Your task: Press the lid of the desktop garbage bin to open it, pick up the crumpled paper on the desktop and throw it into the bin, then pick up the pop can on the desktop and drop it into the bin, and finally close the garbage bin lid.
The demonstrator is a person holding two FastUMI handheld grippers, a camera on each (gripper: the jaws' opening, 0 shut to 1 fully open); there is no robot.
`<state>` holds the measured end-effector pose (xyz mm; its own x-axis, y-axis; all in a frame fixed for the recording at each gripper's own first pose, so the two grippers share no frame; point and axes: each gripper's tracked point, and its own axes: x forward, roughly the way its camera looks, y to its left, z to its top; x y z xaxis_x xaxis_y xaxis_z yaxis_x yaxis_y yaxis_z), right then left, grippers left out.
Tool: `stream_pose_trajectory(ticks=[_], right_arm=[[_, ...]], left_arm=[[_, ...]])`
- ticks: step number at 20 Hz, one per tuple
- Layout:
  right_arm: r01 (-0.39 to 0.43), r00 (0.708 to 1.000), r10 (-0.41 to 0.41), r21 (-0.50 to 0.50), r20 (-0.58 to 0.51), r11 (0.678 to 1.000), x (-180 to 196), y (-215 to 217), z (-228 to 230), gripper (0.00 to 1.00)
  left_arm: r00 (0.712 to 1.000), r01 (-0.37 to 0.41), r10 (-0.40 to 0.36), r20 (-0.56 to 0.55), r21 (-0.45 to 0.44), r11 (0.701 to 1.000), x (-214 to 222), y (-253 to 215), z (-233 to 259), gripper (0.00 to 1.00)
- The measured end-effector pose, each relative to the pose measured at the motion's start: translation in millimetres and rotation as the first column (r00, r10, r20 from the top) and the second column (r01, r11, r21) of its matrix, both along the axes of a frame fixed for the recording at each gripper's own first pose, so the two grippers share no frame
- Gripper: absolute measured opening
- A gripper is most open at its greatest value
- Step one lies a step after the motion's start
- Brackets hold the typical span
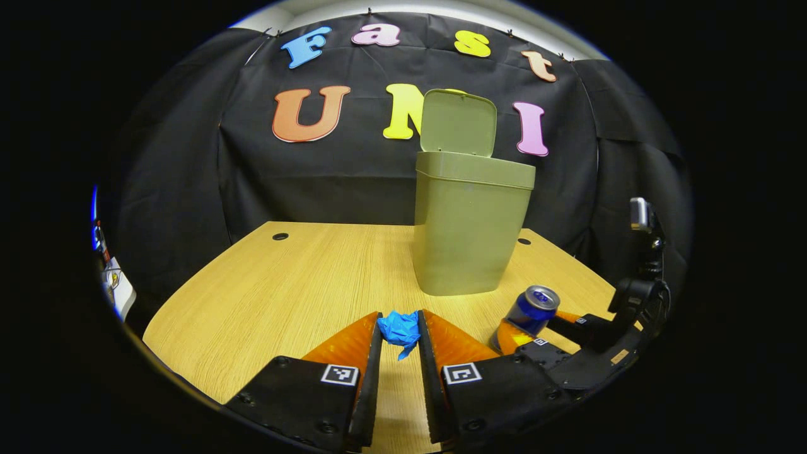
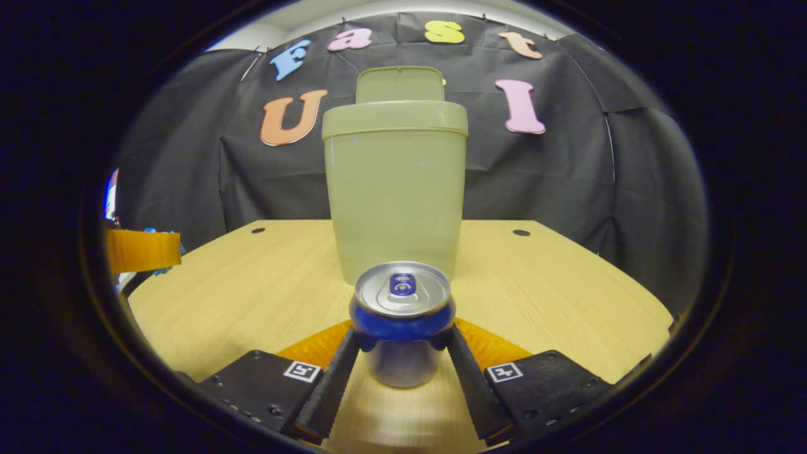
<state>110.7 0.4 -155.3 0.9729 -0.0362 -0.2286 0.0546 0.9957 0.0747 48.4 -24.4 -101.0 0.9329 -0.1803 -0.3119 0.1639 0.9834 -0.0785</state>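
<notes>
Left gripper (image 1: 400,333) clamped on crumpled paper (image 1: 400,330), low over desk (image 1: 265,296) before bin (image 1: 470,227), lid (image 1: 458,123) up. Right gripper (image 2: 402,343) pinching pop can (image 2: 402,318) just below its top rim. Paper: light, soft, squashes. Can: likely thin-walled, slick; grip mid-body, gently.

Light wood-grain table (image 1: 284,290), curved front edge, two round holes near rear corners: one rear left (image 1: 280,236), one rear right (image 1: 524,241), partly behind bin. Olive-green bin (image 1: 470,227) upright on tabletop toward rear, lid (image 1: 458,123) hinged up. Pop can (image 2: 402,321), blue w/ silver top, in front of bin near front edge; whether base rests on tabletop or is lifted: cannot tell.
</notes>
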Motion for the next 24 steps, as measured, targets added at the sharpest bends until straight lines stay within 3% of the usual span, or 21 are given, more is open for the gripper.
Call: stream_pose_trajectory(ticks=[4,9,16,24], right_arm=[[-0.016,0.998,0.013,0.036,0.061,0.999,-19,-24,45,0.81],[0.051,0.984,-0.058,0.041,0.17,0.998,-48,-80,104,0.8],[0.062,0.974,-0.06,-0.002,0.217,0.998,-89,-105,127,0.8],[-0.004,0.983,0.016,-0.068,0.181,0.998,-97,-83,118,0.8]], left_arm=[[1.0,-0.003,0.002,0.02,0.01,1.0,0,-3,3,0.35],[0.999,-0.019,0.017,0.039,0.046,0.999,-6,-6,7,0.35],[0.996,-0.048,0.045,0.083,0.037,0.998,-23,-15,17,0.35],[0.988,-0.099,0.092,0.126,0.057,0.993,-34,-11,25,0.35]])
